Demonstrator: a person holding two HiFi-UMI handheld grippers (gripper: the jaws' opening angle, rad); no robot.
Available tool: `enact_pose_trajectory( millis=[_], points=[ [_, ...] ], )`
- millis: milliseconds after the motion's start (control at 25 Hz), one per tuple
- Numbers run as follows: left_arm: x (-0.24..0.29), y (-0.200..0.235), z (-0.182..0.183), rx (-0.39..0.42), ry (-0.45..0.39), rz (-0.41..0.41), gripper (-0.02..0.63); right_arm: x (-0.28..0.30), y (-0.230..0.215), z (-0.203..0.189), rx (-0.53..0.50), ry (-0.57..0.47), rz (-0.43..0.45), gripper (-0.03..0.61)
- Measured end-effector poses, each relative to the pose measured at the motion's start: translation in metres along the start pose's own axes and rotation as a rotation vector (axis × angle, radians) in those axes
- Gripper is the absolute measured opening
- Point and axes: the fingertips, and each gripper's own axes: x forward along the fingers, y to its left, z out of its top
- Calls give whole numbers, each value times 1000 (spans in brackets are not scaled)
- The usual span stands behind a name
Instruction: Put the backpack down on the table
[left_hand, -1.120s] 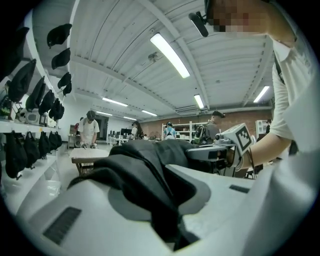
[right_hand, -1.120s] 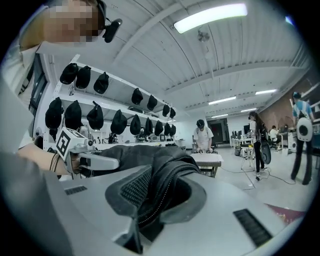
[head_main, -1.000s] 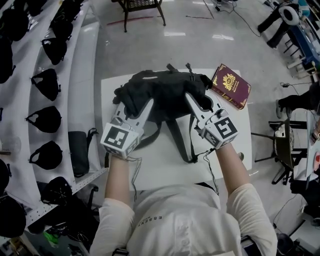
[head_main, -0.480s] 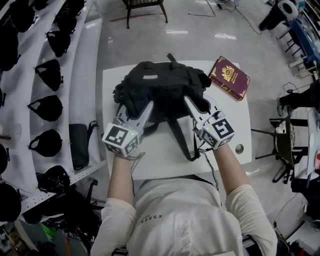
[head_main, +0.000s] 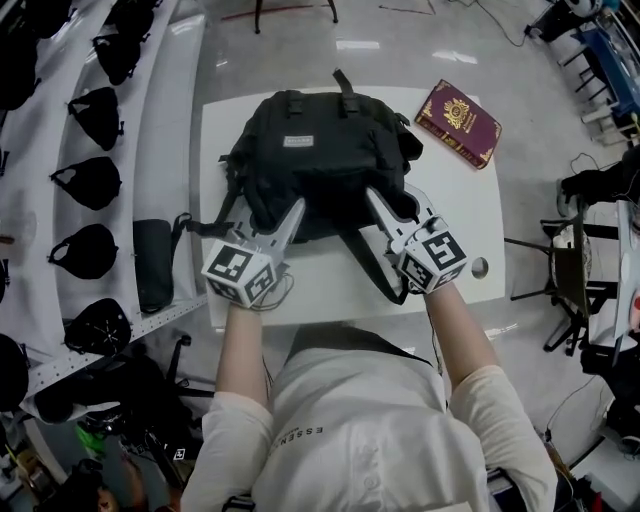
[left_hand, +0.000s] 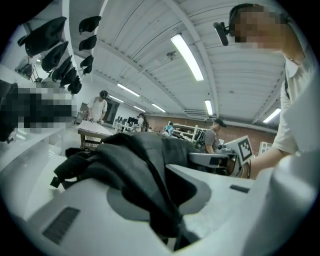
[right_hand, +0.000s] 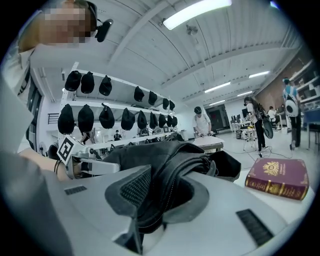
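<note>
The backpack (head_main: 318, 160) is seen over the far left part of the white table (head_main: 455, 240), black, front face up, a small pale label near its top. Its top handle points away from the person. One strap (head_main: 372, 272) is trailed across the bare table top toward the near edge. Whether its full weight is borne by the table cannot be told.

The left gripper (head_main: 266, 214) is closed on the backpack's near left edge. In the left gripper view a thick fold of dark fabric (left_hand: 145, 185) is pinched between the pale jaws, which are kept slightly apart by it. The gripper's marker cube (head_main: 240, 272) is turned up toward the head camera.

The right gripper (head_main: 396, 204) is closed on the near right edge. In the right gripper view a bunched fold with a zip line (right_hand: 167, 195) is clamped between the jaws, one ribbed pad (right_hand: 135, 187) pressed against it. The gap is narrow and filled by cloth.

A maroon book (head_main: 458, 122) with a gold emblem is laid flat near the table's far right corner, close to the backpack but not touching it.

White shelves (head_main: 150, 150) are noted at the left, hung with black bags (head_main: 88, 180).
</note>
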Motion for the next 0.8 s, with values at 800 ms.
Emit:
enact_pose_trajectory(
  millis=[800],
  points=[
    [-35,-34,-91,7,76,-16,91,-45,31,-94,85,111,-6,109]
  ],
)
